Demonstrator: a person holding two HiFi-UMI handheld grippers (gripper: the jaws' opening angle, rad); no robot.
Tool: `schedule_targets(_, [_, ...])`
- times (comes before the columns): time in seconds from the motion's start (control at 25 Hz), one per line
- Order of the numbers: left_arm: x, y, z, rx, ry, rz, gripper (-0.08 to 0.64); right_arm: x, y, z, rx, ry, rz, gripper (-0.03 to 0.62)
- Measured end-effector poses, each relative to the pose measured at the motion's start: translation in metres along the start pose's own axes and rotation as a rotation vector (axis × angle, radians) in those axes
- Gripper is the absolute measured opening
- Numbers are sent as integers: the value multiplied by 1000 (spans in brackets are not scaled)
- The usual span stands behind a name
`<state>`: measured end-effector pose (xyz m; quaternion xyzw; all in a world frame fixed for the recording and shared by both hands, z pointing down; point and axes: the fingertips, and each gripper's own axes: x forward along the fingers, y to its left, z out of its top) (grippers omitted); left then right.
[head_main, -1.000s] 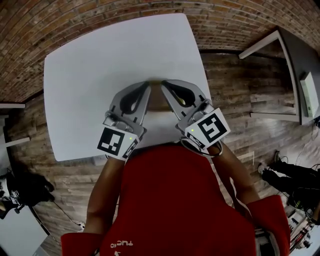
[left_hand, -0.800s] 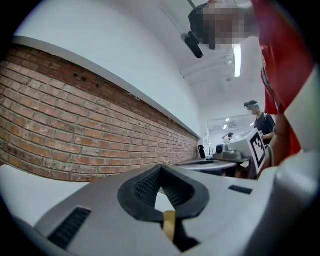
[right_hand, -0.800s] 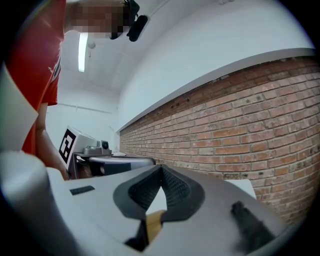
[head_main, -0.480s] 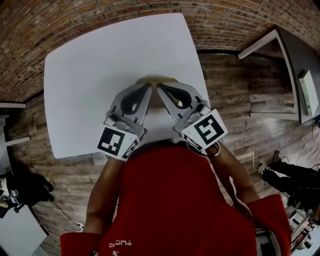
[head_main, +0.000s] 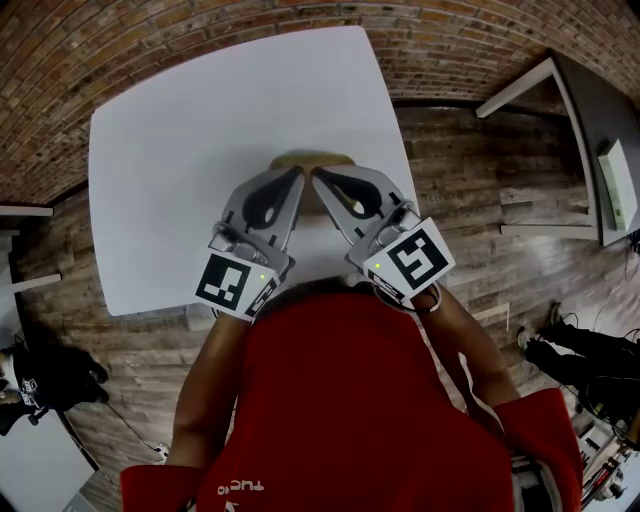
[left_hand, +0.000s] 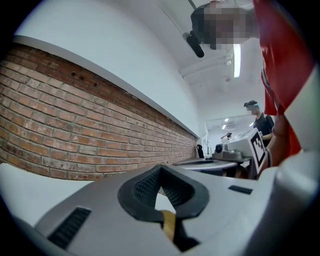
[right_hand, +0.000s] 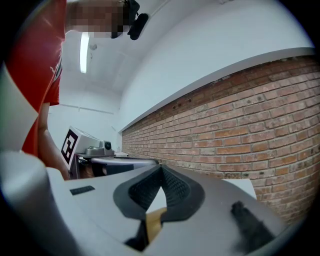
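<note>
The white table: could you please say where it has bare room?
Free: on the table, the far half beyond the tan piece and the left side beside the left tongs. Crowded: near middle, by the right tongs.

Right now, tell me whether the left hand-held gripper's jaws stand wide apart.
No, the left hand-held gripper shows its jaw tips closed together in the left gripper view.

Red short-sleeved top (head_main: 345, 400); grey left claw (head_main: 296, 174) and right claw (head_main: 319, 176) with black ribbed pads (left_hand: 145, 188) and black-and-white marker cubes (head_main: 236, 284).
</note>
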<state>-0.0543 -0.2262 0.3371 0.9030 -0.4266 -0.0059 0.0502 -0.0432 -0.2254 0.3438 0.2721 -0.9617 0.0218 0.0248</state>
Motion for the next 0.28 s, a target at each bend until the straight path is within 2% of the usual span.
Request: schedule_targets(0.28, [-1,1,4,1,-5,2,14,1,1,3,1,-3,3,29])
